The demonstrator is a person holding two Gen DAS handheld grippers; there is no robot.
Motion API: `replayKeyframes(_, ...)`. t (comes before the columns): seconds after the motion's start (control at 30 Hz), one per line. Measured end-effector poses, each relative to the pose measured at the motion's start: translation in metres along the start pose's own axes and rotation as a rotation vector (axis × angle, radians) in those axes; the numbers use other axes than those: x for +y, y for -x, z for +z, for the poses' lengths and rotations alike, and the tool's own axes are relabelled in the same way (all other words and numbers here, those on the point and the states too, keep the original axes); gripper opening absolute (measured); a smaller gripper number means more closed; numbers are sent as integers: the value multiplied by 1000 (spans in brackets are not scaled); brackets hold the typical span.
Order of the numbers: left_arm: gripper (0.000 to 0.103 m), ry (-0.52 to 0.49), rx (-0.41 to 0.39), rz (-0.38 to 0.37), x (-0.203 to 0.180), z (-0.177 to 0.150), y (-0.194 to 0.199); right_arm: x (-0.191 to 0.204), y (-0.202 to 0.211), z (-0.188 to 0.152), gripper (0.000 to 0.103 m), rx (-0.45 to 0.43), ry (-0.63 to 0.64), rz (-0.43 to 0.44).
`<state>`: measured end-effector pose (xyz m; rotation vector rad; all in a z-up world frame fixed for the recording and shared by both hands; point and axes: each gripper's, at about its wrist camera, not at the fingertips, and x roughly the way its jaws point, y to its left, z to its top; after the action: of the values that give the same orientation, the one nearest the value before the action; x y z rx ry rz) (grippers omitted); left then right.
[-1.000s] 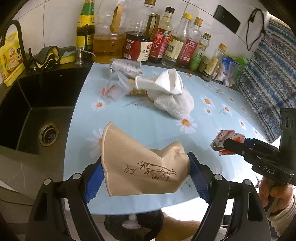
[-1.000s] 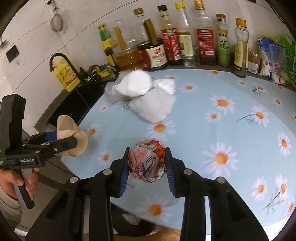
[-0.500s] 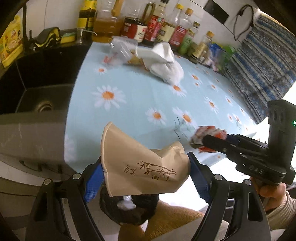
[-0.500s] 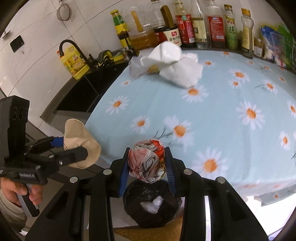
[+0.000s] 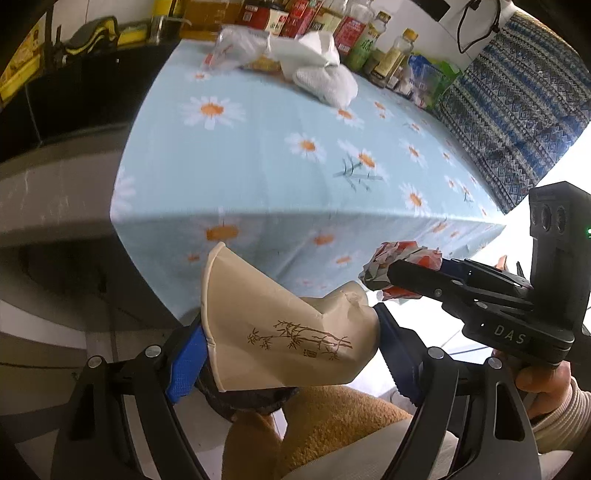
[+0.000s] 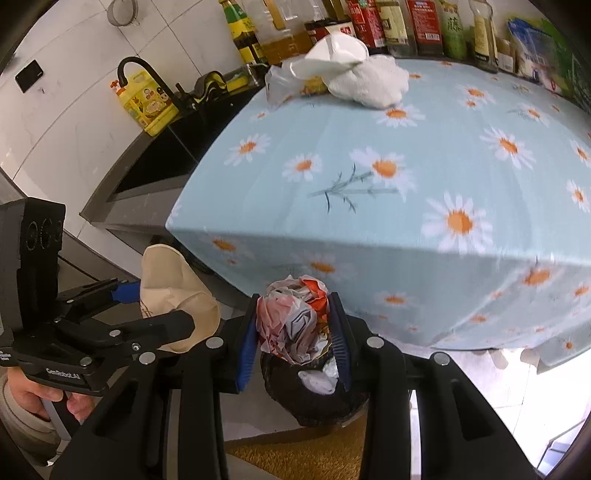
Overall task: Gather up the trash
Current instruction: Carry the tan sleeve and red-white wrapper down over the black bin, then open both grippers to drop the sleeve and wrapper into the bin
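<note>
Both grippers hang out past the front edge of the table (image 6: 369,177), tilted down toward the floor. The left gripper (image 5: 291,350) has its jaws clamped on a crushed beige paper cup (image 5: 280,332) with a little bamboo drawing on its side — the cup lies sideways between the blue pads, its open rim toward the left pad and its dented base against the right one. Just beside it, the right gripper (image 6: 293,328) has its jaws closed tight on a crumpled wad of wrapper (image 6: 291,317), white and red and grey. Directly below that wad sits a small dark trash bin (image 6: 317,398) on the floor, with some white scrap already lying inside; in the left wrist view only a sliver of the bin shows beneath the cup. A tan mat (image 6: 295,458) lies on the floor by the bin. Back on the daisy-print tablecloth, well apart from both grippers, a heap of white bags and clear plastic (image 6: 343,77) rests near the far edge, in front of a row of sauce bottles (image 6: 406,26) along the wall.
</note>
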<state>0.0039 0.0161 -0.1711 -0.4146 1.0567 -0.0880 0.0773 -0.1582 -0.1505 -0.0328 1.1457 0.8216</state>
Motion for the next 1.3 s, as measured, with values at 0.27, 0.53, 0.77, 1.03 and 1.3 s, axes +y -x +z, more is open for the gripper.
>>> replayKeyframes(0.27, 81, 21, 69, -21, 6, -18, -24, -8, -12, -17, 37, 42, -56, 0)
replayKeyframes(0.53, 81, 54, 152, -23, 16, -34, -54, -25, -36, -31, 37, 112, -123, 17)
replayKeyframes(0.77, 81, 95, 214, -5, 30, -44, -80, -40, -58, -40, 37, 172, -206, 57)
replayKeyframes(1.03, 81, 107, 256, 11, 41, -45, -97, -47, -77, -42, 38, 217, -229, 55)
replayKeyframes(1.3, 81, 111, 271, 40, 45, -42, -107, -50, -86, -43, 40, 242, -263, 43)
